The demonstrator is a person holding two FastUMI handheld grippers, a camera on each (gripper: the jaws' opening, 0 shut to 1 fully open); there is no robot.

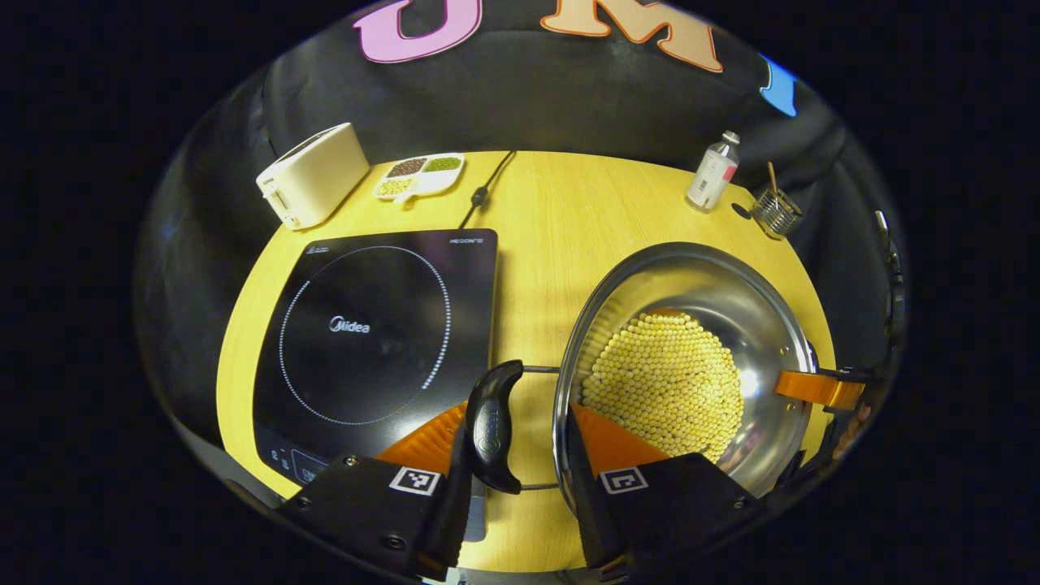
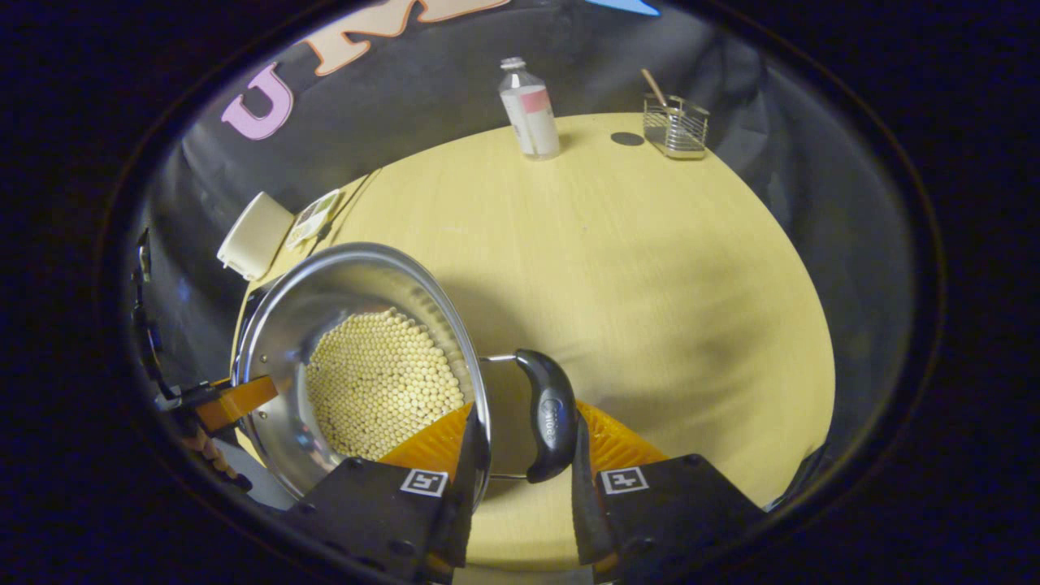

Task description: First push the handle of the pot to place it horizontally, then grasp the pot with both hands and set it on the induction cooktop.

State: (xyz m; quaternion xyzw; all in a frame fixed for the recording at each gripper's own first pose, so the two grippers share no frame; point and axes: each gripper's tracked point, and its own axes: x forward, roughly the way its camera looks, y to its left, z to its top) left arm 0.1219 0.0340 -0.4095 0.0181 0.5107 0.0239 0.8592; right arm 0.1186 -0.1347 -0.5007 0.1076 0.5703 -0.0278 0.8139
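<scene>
A steel pot (image 1: 715, 301) with a layer of yellow beads (image 1: 662, 382) sits to the right of the black induction cooktop (image 1: 366, 325). My left gripper (image 1: 520, 422) clamps one side of the pot, with one finger outside the black handle (image 1: 491, 426) and the other inside the pot wall. At the far rim a finger (image 1: 821, 390) of my right gripper shows. In the right gripper view, my right gripper (image 2: 524, 422) holds the pot (image 2: 341, 284) the same way at its other black handle (image 2: 551, 414). I cannot tell whether the pot rests on the table.
On the yellow round table (image 1: 569, 211), a white toaster (image 1: 313, 175) and a divided dish (image 1: 418, 175) stand behind the cooktop. The cooktop's cable (image 1: 483, 191) runs to the back edge. A bottle (image 1: 713, 172) and a wire holder (image 1: 776, 211) stand at the back right.
</scene>
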